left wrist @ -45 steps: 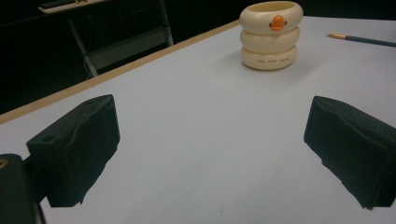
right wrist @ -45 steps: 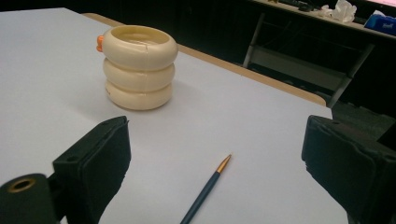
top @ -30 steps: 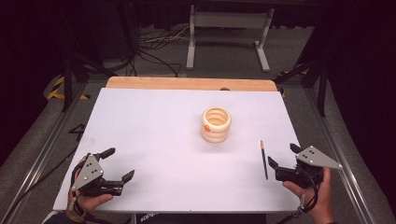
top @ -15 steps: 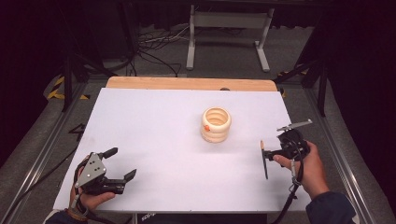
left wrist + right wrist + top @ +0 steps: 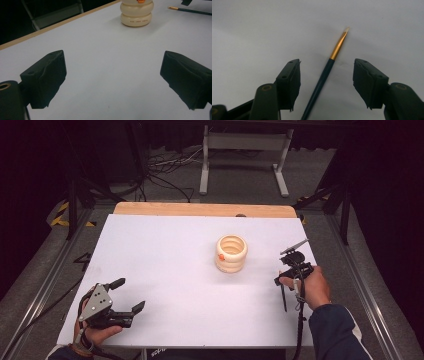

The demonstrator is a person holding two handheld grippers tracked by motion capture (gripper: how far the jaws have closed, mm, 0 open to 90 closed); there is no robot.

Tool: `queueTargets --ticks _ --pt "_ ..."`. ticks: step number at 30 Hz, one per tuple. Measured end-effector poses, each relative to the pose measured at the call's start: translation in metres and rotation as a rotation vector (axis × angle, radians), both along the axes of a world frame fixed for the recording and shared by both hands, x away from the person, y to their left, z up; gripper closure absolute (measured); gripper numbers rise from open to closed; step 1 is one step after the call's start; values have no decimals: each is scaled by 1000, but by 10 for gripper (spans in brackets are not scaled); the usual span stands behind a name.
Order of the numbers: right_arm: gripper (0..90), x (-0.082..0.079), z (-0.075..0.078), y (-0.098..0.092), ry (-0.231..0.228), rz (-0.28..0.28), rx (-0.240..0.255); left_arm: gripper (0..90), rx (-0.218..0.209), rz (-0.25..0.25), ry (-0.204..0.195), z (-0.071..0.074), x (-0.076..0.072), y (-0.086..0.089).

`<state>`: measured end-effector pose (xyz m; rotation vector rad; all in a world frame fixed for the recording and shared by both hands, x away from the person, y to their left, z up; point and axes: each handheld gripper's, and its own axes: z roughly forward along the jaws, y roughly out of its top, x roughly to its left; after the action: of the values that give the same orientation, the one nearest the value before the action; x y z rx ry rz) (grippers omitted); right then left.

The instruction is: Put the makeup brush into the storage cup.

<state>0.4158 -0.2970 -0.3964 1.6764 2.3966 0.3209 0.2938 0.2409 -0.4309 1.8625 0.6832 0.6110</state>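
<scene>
Looking at the paintbrush [image 5: 322, 80], I think the risk is obvious: it's thin and round and lies flat on the white table [image 5: 165, 270], so if the pads close a bit high or off-centre it could roll away or get pinched crooked and pivot.

In the right gripper view its long axis runs from bottom centre up to the upper right, with the gold ferrule and pale tip pointing away from the camera. In the high view it sits at the right edge of the board, running roughly top to bottom.

The right gripper [image 5: 325, 82] straddles it, jaws about half open and just been closing, pads not touching the handle yet.

The left gripper [image 5: 125, 295], lower left in the high view, is wide open and holds nothing. The stacked ring toy [image 5: 231, 253] stands left of the brush, well apart.
</scene>
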Motion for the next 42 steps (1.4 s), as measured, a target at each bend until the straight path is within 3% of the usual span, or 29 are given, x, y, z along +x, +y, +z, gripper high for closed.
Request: queueTargets --ticks 11,21,25,36,42 --pt "607 11 -14 3 50 -11 -8 77 4 1 3 -1 0 1" --pt "684 13 -20 11 68 14 -34 78 7 3 4 -1 1 1" --pt "820 12 -20 12 56 26 -21 79 12 5 4 -1 0 2" --pt "844 12 -20 8 46 34 6 82 14 7 6 -1 1 2" --pt "844 7 -15 6 7 53 35 84 16 10 7 -2 0 1"
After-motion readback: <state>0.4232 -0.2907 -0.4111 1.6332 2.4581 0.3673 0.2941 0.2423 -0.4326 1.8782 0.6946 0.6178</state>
